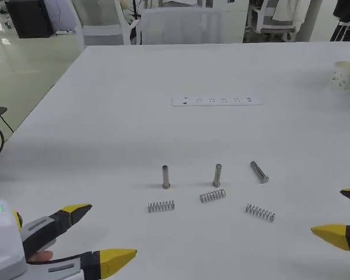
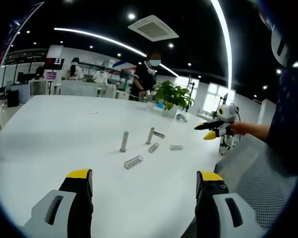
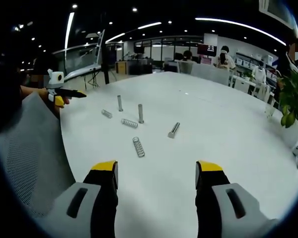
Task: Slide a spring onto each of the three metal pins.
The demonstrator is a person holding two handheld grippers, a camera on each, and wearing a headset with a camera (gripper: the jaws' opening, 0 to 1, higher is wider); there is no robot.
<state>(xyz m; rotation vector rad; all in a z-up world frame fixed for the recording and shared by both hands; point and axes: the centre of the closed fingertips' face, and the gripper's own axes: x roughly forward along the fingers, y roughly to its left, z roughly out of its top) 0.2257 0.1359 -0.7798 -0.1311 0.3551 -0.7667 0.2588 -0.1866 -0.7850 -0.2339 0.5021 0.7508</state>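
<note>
Springs lie loose on the surface, each just 6 o'clock of its pin. Light, thin and squashy, they would likely roll, so pinch gently mid-coil. Jaws stand apart and empty on the left tool and right tool.

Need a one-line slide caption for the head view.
Open left gripper and right gripper hover over a white table: two pins upright, third pin lying, three springs loose.

readable text: none found in any view
power strip: small dark marks beside the sockets, too small to read
paper cup: faint print on its side, blurred
wall screen: lit, with pink and dark patches; no letters can be made out
</note>
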